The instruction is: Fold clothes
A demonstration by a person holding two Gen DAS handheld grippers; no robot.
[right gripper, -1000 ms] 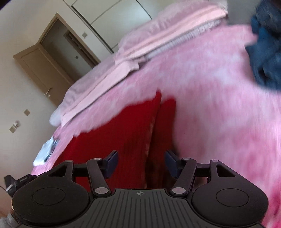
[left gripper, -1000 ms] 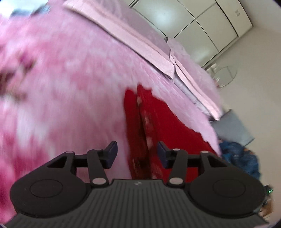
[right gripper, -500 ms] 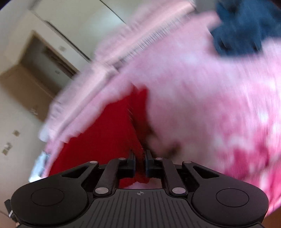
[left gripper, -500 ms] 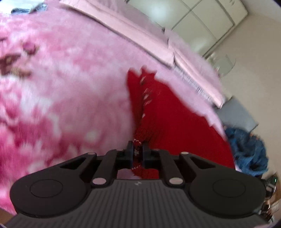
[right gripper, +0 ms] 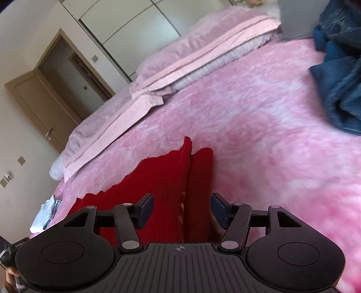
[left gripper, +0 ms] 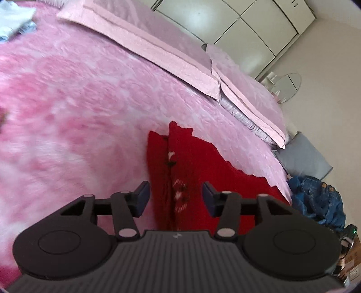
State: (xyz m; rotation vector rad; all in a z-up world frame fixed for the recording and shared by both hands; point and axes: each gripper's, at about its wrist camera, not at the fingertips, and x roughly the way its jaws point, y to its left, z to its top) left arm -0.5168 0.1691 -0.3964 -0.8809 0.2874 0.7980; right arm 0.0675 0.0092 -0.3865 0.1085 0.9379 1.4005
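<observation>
Held low over the bed (left gripper: 67, 94), both tongs, tilted and pointing toward the pillows (left gripper: 171, 45).

Left tongs (left gripper: 176, 198): spread wide, gripping nothing. Hovered just above the red sweater (left gripper: 203, 162), right over the fold line with small white marks. One blue pad (left gripper: 143, 198) over the pink blanket edge, the other over the red cloth. Could not tell if the pads touched the cloth.

Right tongs (right gripper: 182, 210): spread wide too, gripping nothing. Hovered above the same red sweater (right gripper: 158, 180), over the seam between the wide part and a narrow strip at its side. A bit of a hand (right gripper: 10, 277) seen at the bottom left corner of the right view.

Lay flat on the pink bed, the red sweater, spread out between the two tongs, with a jagged far edge near the pillows.

Beside the bed edge in the left view, a heap of blue jeans (left gripper: 315, 198) and a gray cushion (left gripper: 304, 153). Same blue jeans (right gripper: 338, 78) seen at the top right in the right view. A small white cloth (right gripper: 45, 214) near the bed's far side. White closet doors (left gripper: 237, 20) and a round mirror (left gripper: 286, 86) behind. A brown door (right gripper: 42, 110) standing open.

A small cross mark on each tool body; no words to read.
</observation>
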